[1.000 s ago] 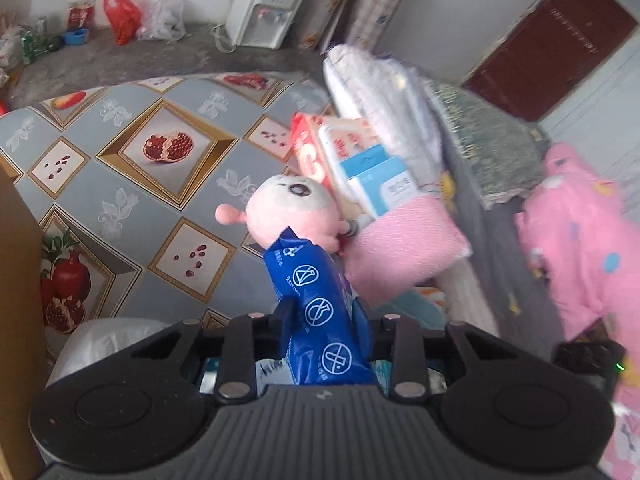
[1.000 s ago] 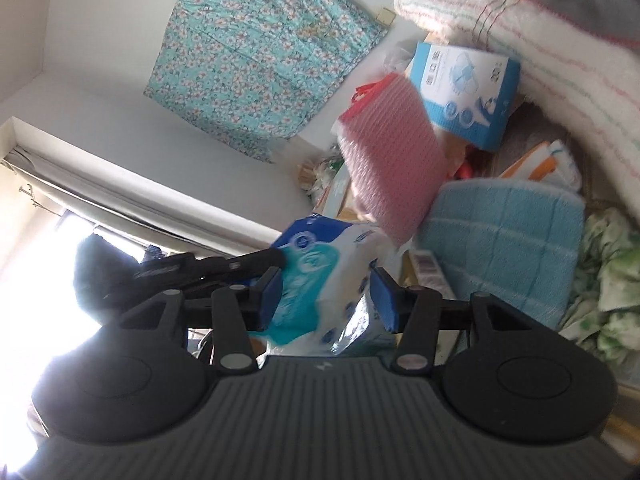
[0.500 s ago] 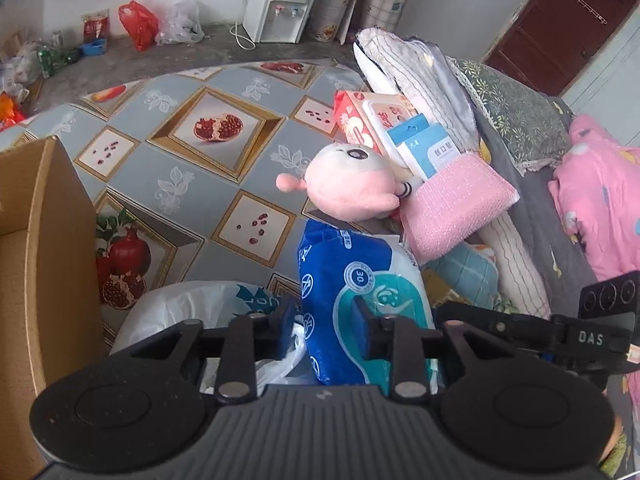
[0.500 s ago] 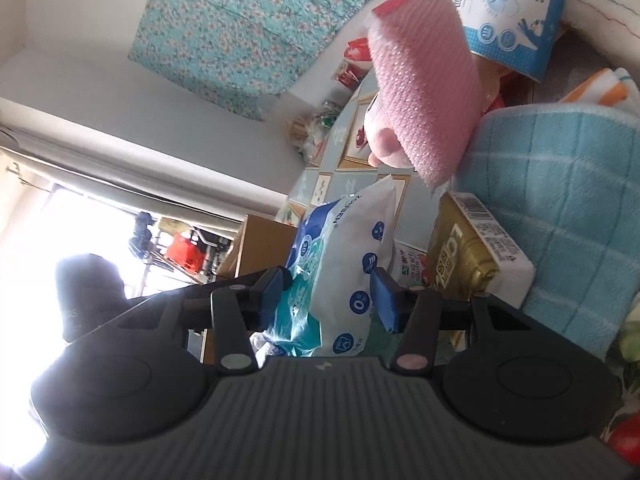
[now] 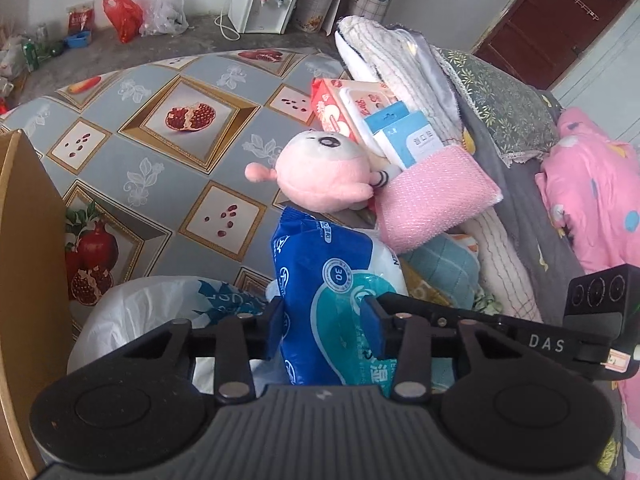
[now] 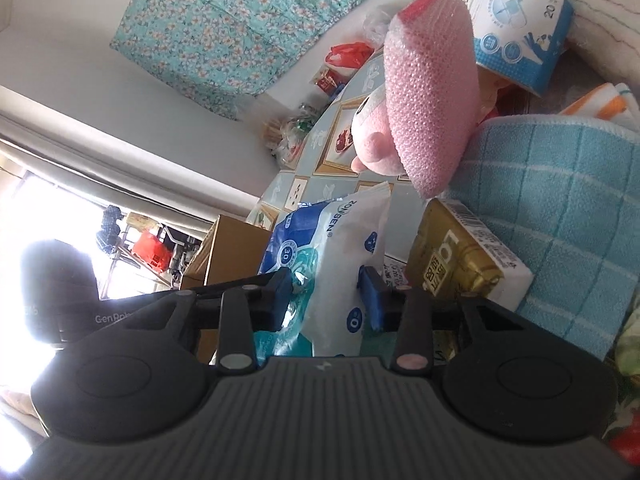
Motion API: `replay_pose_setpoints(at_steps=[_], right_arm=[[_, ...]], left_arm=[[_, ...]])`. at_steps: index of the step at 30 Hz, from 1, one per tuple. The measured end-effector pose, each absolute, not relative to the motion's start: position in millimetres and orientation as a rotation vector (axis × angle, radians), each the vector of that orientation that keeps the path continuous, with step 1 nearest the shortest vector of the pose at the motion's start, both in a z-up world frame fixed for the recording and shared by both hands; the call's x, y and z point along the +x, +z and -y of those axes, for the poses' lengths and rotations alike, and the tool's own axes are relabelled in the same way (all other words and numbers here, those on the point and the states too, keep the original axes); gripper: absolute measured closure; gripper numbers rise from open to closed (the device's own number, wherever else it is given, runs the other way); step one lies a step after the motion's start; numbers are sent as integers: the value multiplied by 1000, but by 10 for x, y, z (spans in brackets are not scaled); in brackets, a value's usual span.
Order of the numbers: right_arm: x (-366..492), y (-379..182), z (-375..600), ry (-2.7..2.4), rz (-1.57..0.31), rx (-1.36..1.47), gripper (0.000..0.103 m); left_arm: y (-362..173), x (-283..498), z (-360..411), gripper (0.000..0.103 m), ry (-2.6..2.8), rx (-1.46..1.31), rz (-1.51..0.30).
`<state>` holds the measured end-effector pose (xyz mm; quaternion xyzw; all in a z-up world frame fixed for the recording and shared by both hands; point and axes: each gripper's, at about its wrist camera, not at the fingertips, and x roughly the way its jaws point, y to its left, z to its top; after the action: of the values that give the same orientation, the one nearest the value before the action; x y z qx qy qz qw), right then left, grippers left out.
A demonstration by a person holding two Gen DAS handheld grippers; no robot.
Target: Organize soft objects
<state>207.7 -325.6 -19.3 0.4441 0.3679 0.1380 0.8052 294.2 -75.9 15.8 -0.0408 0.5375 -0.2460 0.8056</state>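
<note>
Blue-and-white film wraps the wipes pack [image 5: 320,292], a soft pouch standing on end between the white bag [image 5: 152,312] and the pile of soft goods on the bed. Both tools are on it. The left gripper [image 5: 326,326] has the pack between its jaws, which have just been opening; the pads sit at the film on either side, but I cannot tell whether they press. The right gripper [image 6: 326,296] comes in from the other side, its jaws having just been closing, and they now pinch the pack's flatter white edge.

Handling judgement: the pack is likely light to moderate in weight and yielding, with damp sheets inside a slick plastic skin. It should dent rather than break, so firm pressure is safe. The film is the risk: it may slide on the pads or bunch. The crimped end seam offers poor purchase; the thick middle of the body is the better hold, across the narrow faces.

Nearby, the pink plush [image 5: 324,172] and pink sponge [image 5: 436,200] lie just beyond the pack on the patterned sheet [image 5: 192,168]. A cardboard box [image 5: 28,248] stands at the left, probably the destination.
</note>
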Motion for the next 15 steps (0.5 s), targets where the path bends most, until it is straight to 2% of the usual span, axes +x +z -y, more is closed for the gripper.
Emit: replay_pose_setpoints(at_steps=[9,15], right_arm=[[1987,234,3217,356,-711,910,66],[2251,704,2769,489,-692,844,66]], left_arm=[[675,2637,606,62,-516,-93,-1024],[1138,2409,36,61,-418,-129,-909]])
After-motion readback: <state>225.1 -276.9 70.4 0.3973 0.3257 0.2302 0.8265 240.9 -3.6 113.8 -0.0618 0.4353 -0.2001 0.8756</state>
